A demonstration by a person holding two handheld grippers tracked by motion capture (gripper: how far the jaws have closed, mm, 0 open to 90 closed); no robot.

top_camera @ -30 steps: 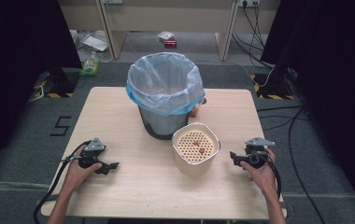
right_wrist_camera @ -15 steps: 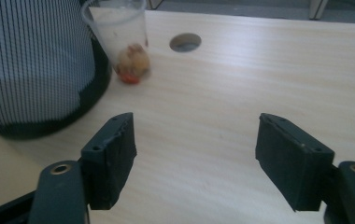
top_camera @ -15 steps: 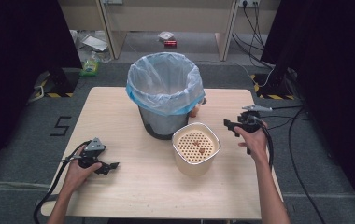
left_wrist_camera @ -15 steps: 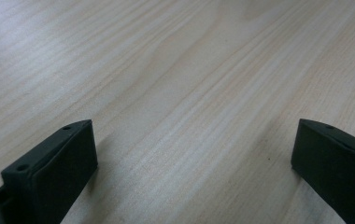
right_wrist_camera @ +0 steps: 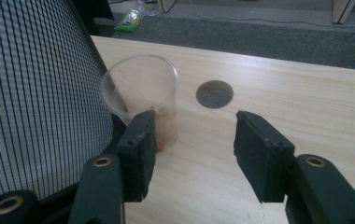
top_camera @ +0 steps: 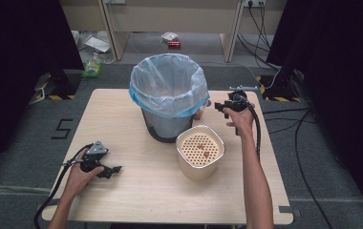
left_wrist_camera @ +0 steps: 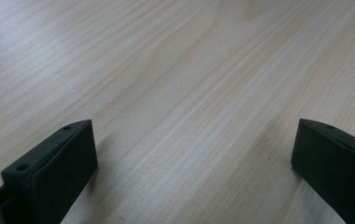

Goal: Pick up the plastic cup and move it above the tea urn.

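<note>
A clear plastic cup (right_wrist_camera: 140,93) with orange bits at its bottom stands on the table against the mesh wall of the bin (right_wrist_camera: 35,93). From the high view the cup (top_camera: 199,113) peeks out at the bin's right. My right gripper (right_wrist_camera: 194,140) points at it from close by, a little to its right. Its jaws have just been closing and stand half open over bare wood, with nothing between them. Beside the bin's right rear, the right gripper (top_camera: 220,109) points left. My left gripper (top_camera: 112,171) rests at the front left, its jaws (left_wrist_camera: 194,154) open wide over bare table.
The bin (top_camera: 169,90), lined with a pale blue bag, stands at the table's back centre. A cream container with a perforated top (top_camera: 200,150) sits in front of it. A round cable hole (right_wrist_camera: 214,93) lies in the tabletop beyond the right gripper. Cables trail off both sides.
My right hand has travelled from the table's right front to the back, beside the bin, and risen. Its jaws have narrowed. The left hand has kept still.
</note>
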